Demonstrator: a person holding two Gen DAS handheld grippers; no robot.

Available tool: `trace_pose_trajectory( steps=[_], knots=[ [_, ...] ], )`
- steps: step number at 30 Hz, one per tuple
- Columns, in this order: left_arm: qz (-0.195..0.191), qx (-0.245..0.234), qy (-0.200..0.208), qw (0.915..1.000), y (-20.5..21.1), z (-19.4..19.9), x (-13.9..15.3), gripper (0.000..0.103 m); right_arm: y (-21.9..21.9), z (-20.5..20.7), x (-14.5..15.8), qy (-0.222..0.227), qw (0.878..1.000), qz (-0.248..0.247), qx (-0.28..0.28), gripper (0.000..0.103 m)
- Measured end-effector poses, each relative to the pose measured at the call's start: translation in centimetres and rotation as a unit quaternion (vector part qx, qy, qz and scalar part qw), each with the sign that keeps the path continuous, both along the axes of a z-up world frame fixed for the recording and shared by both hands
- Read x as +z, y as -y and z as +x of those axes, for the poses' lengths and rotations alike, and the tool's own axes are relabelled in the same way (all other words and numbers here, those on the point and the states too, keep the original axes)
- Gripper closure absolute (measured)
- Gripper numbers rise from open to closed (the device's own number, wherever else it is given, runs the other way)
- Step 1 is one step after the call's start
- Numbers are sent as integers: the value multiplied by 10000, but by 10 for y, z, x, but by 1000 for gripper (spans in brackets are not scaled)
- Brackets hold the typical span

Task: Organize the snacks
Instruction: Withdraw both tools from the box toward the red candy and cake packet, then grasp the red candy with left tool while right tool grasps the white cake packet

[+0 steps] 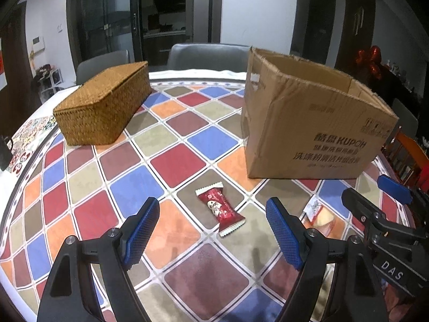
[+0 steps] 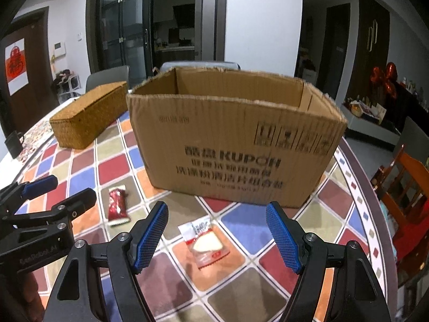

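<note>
Two snacks lie loose on the tiled table (image 1: 171, 161) before an open carton (image 2: 236, 145), sorting apparently not begun. Left gripper (image 1: 211, 230) gapes wide, empty, over the red packet (image 1: 221, 212), long axis running near-right to far-left; right gripper (image 2: 217, 234), equally wide, over the clear packet (image 2: 205, 242), pointing similarly.

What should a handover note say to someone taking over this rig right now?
Left tool: open, empty, above the red snack packet.
Right tool: open, empty, above the clear-wrapped snack.
Both snacks lie on the tiled table, in front of the open cardboard box; the woven basket stands closed to its left.
Done: nothing visibly stowed yet; box interior mostly hidden.
Left: grasp and put away both snacks.
</note>
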State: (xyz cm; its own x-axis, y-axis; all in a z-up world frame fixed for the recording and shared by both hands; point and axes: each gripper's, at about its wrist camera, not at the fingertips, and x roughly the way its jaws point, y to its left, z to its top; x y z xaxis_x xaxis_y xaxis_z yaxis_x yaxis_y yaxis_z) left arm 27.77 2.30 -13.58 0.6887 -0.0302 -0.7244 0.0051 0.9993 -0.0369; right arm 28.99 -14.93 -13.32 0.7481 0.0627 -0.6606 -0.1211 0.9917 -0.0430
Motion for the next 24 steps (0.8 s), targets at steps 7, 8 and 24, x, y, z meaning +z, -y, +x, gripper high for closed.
trace_pose_trajectory(
  steps=[7,8,24],
  knots=[
    [-29,189,-226,9996,-2,12,-18,22,-3,7,-22,-266,9996,-18,36,27],
    [-39,209,-260,9994,-2,14,-21,22,-4,8,-26,-313,9995,-14,36,27],
    [-94,385,-593,9974,2,44,-50,29,-4,30,-71,-909,9958,71,-58,27]
  ],
)
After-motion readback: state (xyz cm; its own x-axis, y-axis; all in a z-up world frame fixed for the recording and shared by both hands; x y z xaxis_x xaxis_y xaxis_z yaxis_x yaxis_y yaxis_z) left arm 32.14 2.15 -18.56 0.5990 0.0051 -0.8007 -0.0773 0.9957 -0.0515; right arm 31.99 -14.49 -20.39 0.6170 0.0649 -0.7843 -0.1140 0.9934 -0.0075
